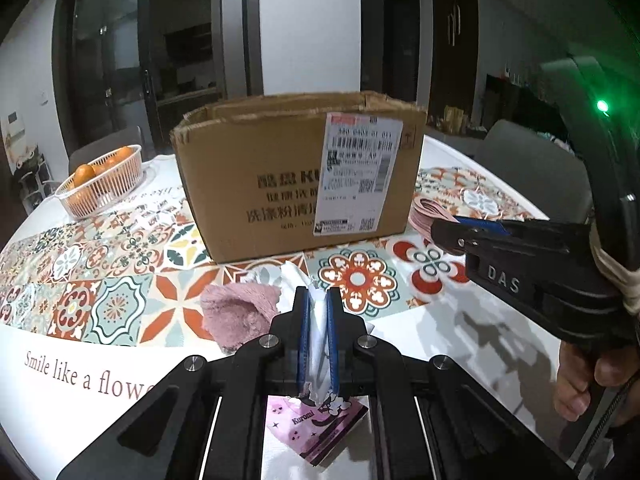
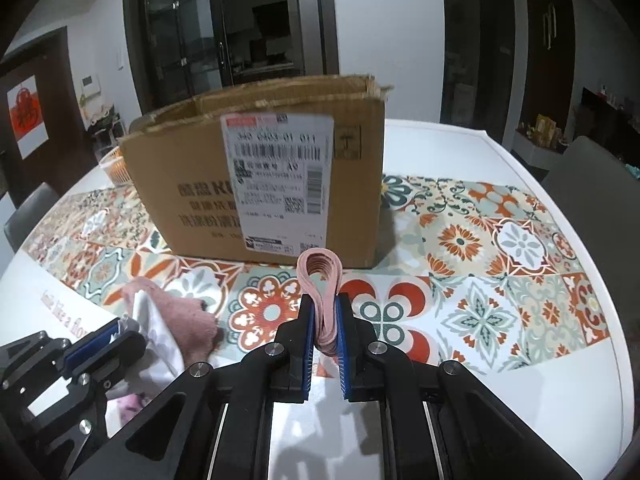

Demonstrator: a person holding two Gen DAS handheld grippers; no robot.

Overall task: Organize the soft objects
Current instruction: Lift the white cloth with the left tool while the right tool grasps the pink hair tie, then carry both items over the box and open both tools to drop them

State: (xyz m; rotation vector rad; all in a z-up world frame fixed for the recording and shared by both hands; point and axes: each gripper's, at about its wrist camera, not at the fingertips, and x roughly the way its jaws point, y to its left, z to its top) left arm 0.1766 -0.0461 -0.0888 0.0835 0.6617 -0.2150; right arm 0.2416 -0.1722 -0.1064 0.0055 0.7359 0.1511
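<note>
We see the left gripper [image 1: 318,320] pinching a white tissue [image 1: 294,280], lifted above a Kuromi tissue pack [image 1: 320,424] at the table's [image 2: 540,380] near edge. A pink fuzzy cloth [image 1: 236,312] lies just left of it. The right gripper [image 2: 325,328] clamps a looped bundle of pink bands [image 2: 320,276], near the open cardboard box [image 2: 192,168]. An orange basket [image 1: 102,184] sits far left.

The cardboard box [image 1: 296,176] shows only its near wall, so its inside is hidden. Its shipping label [image 2: 276,176] is too blurred to read. The box hides most of the orange basket [image 2: 116,168] in the right wrist view. The tabletop's printed phrase [image 1: 88,376] disappears behind the left tool [image 1: 319,332].
</note>
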